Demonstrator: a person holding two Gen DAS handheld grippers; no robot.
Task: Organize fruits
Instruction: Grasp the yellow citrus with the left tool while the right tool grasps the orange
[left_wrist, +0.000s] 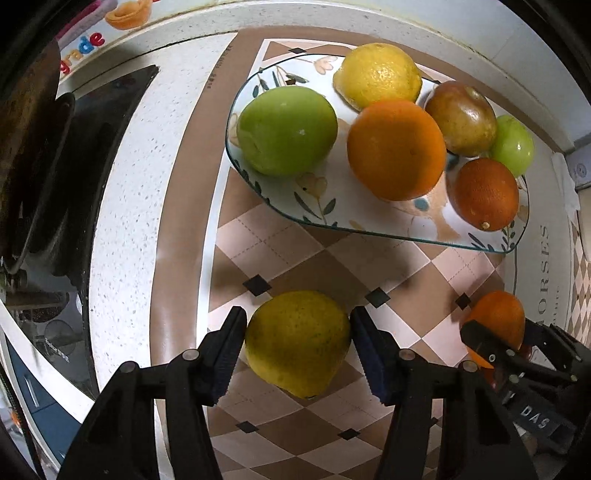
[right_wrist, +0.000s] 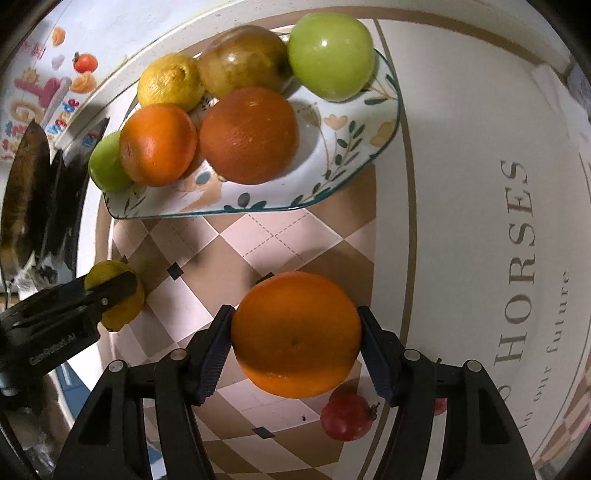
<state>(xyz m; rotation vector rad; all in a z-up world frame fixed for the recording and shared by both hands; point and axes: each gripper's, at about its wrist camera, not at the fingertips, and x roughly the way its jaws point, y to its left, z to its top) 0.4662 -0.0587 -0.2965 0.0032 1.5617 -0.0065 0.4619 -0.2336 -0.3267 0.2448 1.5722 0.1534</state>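
Six fruits sit on the floral plate (left_wrist: 280, 218), which rests toward the far end of the checkered mat (left_wrist: 295, 266). Off the mat's left edge there's a dark stovetop (left_wrist: 74, 155) on the speckled counter (left_wrist: 125, 221), and a colorful sticker strip (left_wrist: 85, 40) runs along the back wall.

Left to right on the plate from the left wrist cam: big green apple (left_wrist: 286, 129) near the left rim, yellow lemon (left_wrist: 376, 75) at the back, orange (left_wrist: 397, 149) in the middle, a brownish-red fruit (left_wrist: 461, 118) behind it (can't tell what kind), small green apple (left_wrist: 513, 144) at the right rim, and a darker orange (left_wrist: 485, 194) near the front right corner.

Closer in, the left gripper (left_wrist: 297, 343) has its fingers clamped on both sides of a yellow-green lemon (left_wrist: 297, 343), over the mat's front part. Right gripper (right_wrist: 295, 336) is squeezing another orange (right_wrist: 295, 332) the same way, near the mat's right border with the "HORSES" lettering (right_wrist: 517, 258). Just below that orange, a small red tomato-looking fruit (right_wrist: 345, 417) lies on the mat, partly tucked behind the right finger.
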